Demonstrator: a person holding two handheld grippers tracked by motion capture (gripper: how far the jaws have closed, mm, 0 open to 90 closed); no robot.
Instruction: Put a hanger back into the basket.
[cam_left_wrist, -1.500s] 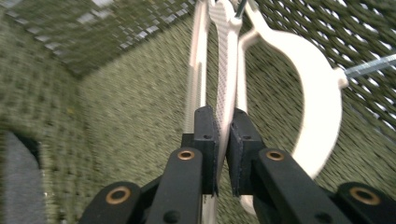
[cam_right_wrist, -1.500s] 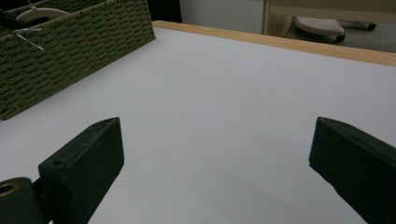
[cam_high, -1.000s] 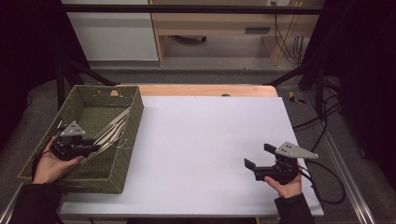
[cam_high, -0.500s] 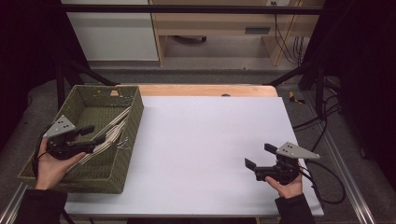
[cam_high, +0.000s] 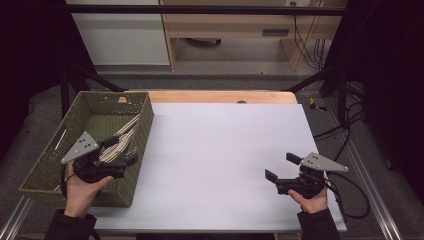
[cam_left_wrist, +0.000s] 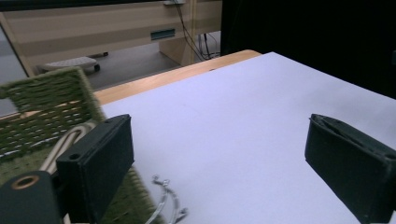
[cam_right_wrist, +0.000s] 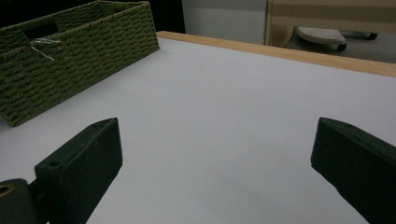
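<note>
The left gripper (cam_high: 120, 152), jaws just opened wide and empty, hung over the basket (cam_high: 50, 165) wall, hangers (cam_high: 120, 136) lying just behind.

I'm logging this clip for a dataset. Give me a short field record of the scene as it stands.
surface: white table top
basket: green woven basket at the table's left edge, pale sticks inside
left gripper: over the basket's right wall, jaws just opened, nothing between them
right gripper: open, empty, low over the table's right side
</note>
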